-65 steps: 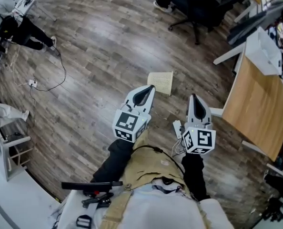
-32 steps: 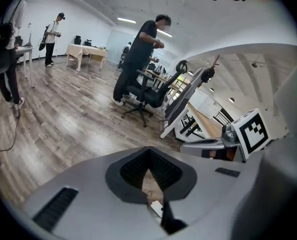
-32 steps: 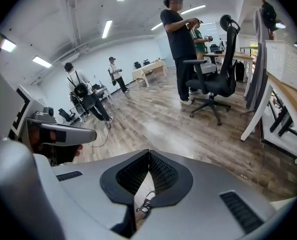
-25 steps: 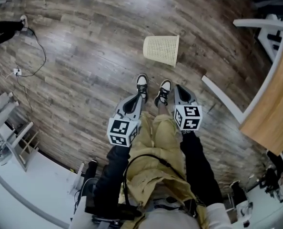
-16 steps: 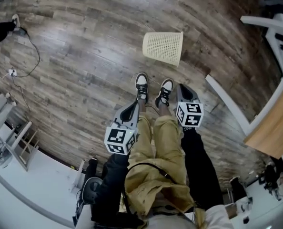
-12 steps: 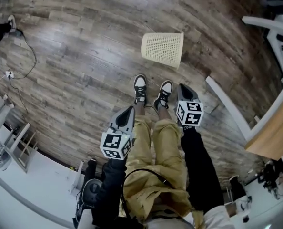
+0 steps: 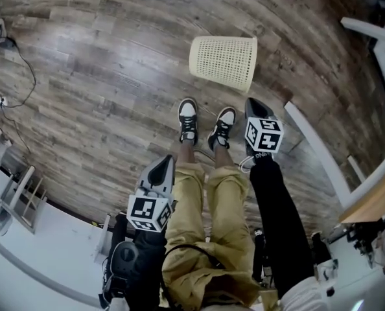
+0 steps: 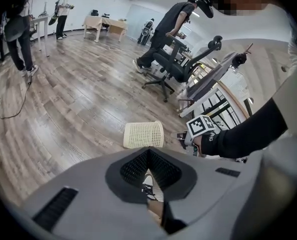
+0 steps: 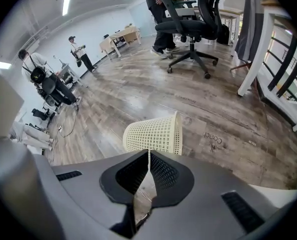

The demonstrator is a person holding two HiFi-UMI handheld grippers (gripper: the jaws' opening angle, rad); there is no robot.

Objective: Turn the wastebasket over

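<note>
Wood-plank floor (image 7: pixel 95 76) holds one cream mesh wastebasket (image 7: pixel 223 62). It lies on its side, with its wider open end toward the right of the head view, just ahead of the person's two shoes (image 7: pixel 188 118). Two tools show, each on a black-sleeved arm. The left tool (image 7: pixel 164 166) hangs beside the left thigh, angled downward, jaws together on nothing. The right tool (image 7: pixel 257 105) reaches further forward beside the right shoe, near the wastebasket but apart from it, its jaws likewise closed and empty.
</note>
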